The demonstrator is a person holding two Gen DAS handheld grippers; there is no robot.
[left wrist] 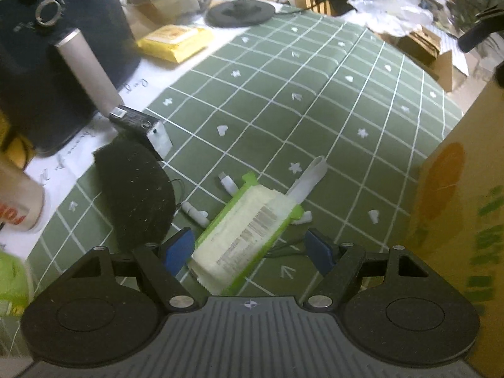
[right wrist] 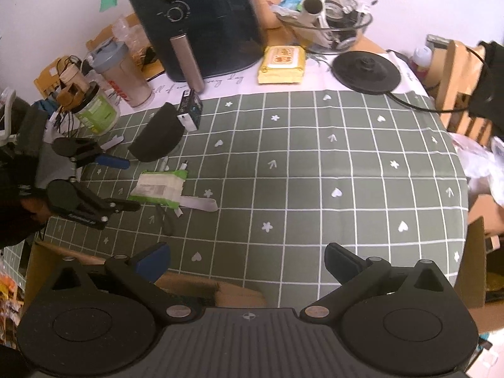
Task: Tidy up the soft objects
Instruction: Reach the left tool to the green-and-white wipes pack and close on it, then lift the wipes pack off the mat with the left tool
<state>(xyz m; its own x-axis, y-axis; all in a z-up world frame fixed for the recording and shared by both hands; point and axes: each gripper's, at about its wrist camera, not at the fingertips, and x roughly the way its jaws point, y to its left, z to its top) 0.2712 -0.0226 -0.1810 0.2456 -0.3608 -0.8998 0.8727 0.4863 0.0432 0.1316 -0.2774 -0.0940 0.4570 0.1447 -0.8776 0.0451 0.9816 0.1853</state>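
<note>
The left hand-held gripper (left wrist: 249,249) is hovering with fingers spread around the near end of a green-edged tissue pack (left wrist: 249,233), not pinching it. The pack is lying flat on the green checked worktop (left wrist: 315,94), pale, barcode label up, just right of a black foam pad (left wrist: 135,195). The right hand-held gripper (right wrist: 247,261) is hanging spread over the near edge.

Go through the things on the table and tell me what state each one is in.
left gripper: jaws open, either side of the packet
right gripper: jaws open, holding nothing
green packet: flat on the cloth, ungripped
black pad: resting beside the packet
glass bowl: filled with clutter
</note>
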